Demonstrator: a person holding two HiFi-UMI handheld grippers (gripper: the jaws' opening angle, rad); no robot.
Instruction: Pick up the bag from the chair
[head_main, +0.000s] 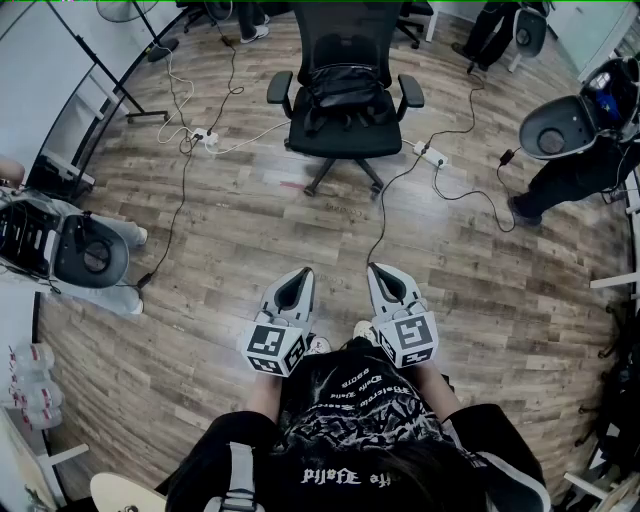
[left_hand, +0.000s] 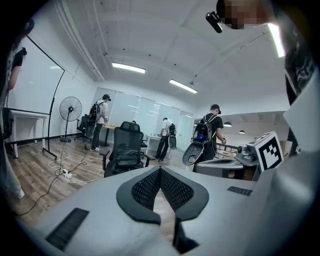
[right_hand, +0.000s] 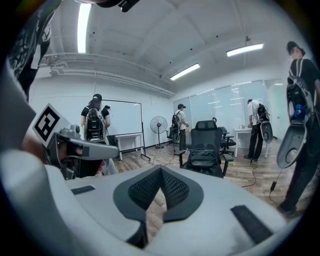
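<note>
A black bag (head_main: 345, 88) lies on the seat of a black office chair (head_main: 410, 93) at the far middle of the room. Both grippers are held close to the person's body, well short of the chair and pointing toward it. My left gripper (head_main: 298, 278) is shut with nothing in it, and so is my right gripper (head_main: 382, 275). In the left gripper view the bag (left_hand: 126, 159) and chair (left_hand: 129, 131) show beyond the closed gripper (left_hand: 160, 171). In the right gripper view the bag (right_hand: 202, 159) rests on the chair (right_hand: 206, 129), past the closed gripper (right_hand: 161, 171).
Cables and power strips (head_main: 210, 137) (head_main: 432, 155) run over the wooden floor on both sides of the chair. One person stands at the left (head_main: 85, 250), another at the right (head_main: 580, 140). A whiteboard stand (head_main: 105, 75) and a fan (left_hand: 70, 109) are at the left.
</note>
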